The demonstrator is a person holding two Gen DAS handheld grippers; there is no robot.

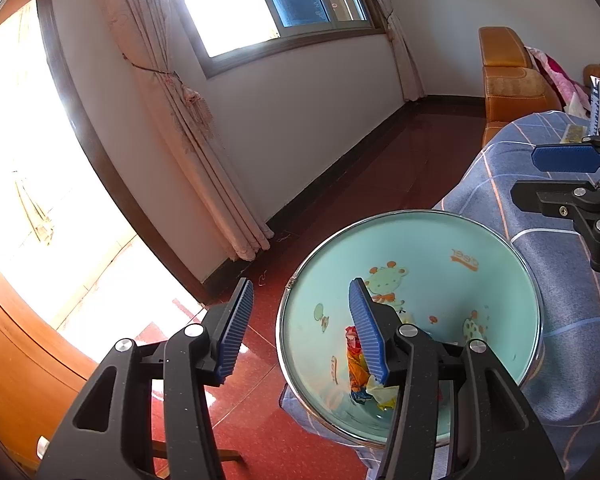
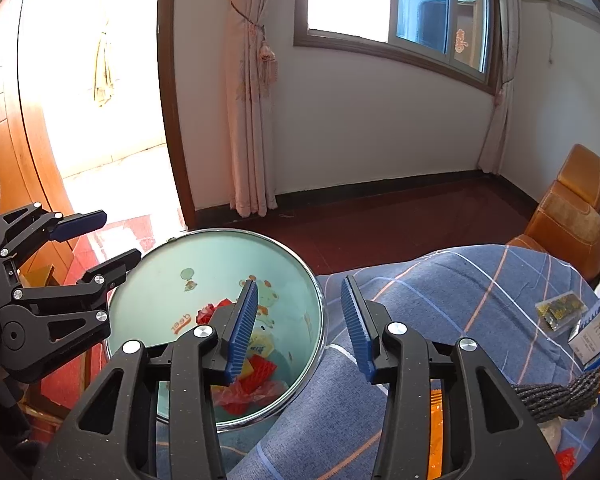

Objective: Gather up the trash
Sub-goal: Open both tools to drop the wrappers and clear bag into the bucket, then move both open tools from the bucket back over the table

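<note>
Trash (image 2: 256, 376): crumpled red, yellow and orange wrappers lying in the bottom of the pale green bin (image 2: 152, 280), which stands on the red floor against the blue checked bedspread (image 2: 440, 292). Left gripper (image 1: 304, 330) over the bin's rim, jaws half apart, empty. Right gripper (image 2: 300, 330) above rim and bedspread, jaws half apart, empty. Boxes (image 2: 596, 328) on bedspread.

White walls, sunlit window (image 2: 400, 8) (pink curtains (image 2: 248, 120)), red floor (image 1: 400, 160), orange armchair (image 1: 508, 84)
</note>
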